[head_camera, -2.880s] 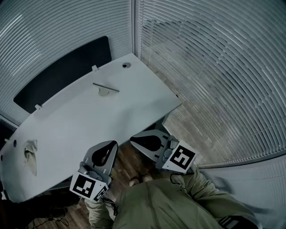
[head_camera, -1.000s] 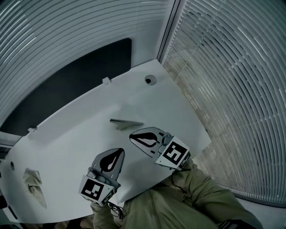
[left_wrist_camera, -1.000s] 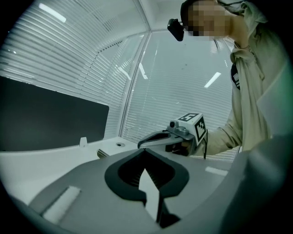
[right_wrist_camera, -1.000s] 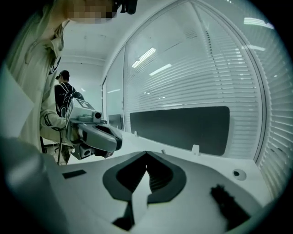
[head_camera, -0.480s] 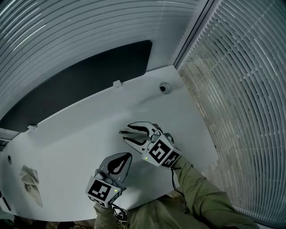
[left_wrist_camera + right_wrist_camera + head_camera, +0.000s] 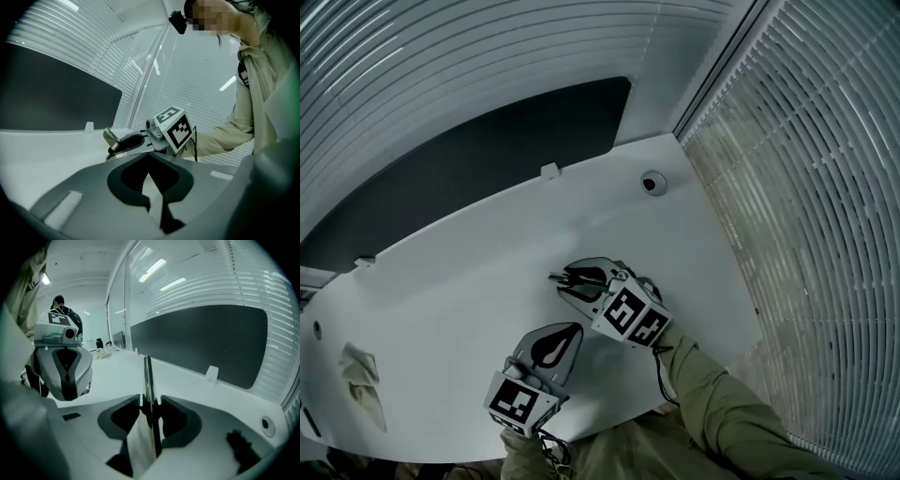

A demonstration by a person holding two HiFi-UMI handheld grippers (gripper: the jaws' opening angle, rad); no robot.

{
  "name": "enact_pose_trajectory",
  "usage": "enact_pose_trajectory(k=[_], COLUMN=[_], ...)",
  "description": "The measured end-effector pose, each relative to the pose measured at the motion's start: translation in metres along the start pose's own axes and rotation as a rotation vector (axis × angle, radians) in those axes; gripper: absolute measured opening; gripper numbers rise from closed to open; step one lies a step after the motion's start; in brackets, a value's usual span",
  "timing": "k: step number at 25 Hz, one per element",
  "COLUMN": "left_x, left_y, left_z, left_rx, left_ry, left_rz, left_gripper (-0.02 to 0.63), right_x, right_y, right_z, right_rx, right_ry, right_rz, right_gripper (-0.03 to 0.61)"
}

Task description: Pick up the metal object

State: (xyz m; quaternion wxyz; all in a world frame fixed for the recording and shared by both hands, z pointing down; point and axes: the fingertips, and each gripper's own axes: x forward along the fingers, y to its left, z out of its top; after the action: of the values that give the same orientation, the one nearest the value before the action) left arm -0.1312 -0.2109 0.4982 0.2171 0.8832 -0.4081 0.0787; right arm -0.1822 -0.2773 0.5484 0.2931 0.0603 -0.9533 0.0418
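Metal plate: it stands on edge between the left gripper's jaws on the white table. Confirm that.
Not the left. The metal plate stands on edge between the jaws of the right gripper, which have just opened and are now closing slightly, on the white table. The right gripper view shows it. The left gripper is shut and empty.

White table [image 6: 459,272]; black panel [image 6: 469,159] at eleven o'clock; mirror-silver metal object [image 6: 148,376]; black-and-white square-patterned marker cubes [image 6: 628,317]; olive sleeve [image 6: 712,403].
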Motion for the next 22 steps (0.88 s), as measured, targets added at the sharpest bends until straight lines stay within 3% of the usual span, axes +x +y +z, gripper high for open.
enact_pose_trajectory(k=[6, 15, 22], left_x=[-0.004, -0.014, -0.028], left_y=[-0.004, -0.022, -0.052], left_z=[0.007, 0.029, 0.056], left_rx=[-0.039, 0.102, 0.167], left_ry=[0.017, -0.023, -0.069], left_rz=[0.023, 0.041, 0.074], left_gripper=[0.005, 0.005, 0.005], right_x=[-0.009, -0.065, -0.127], right_y=[0.0, 0.009, 0.037], right_z=[0.003, 0.045, 0.08], right_rx=[-0.017, -0.053, -0.165], right_ry=[-0.016, -0.152, -0.248], right_rz=[-0.028, -0.093, -0.135], right_gripper=[0.14, 0.138, 0.138])
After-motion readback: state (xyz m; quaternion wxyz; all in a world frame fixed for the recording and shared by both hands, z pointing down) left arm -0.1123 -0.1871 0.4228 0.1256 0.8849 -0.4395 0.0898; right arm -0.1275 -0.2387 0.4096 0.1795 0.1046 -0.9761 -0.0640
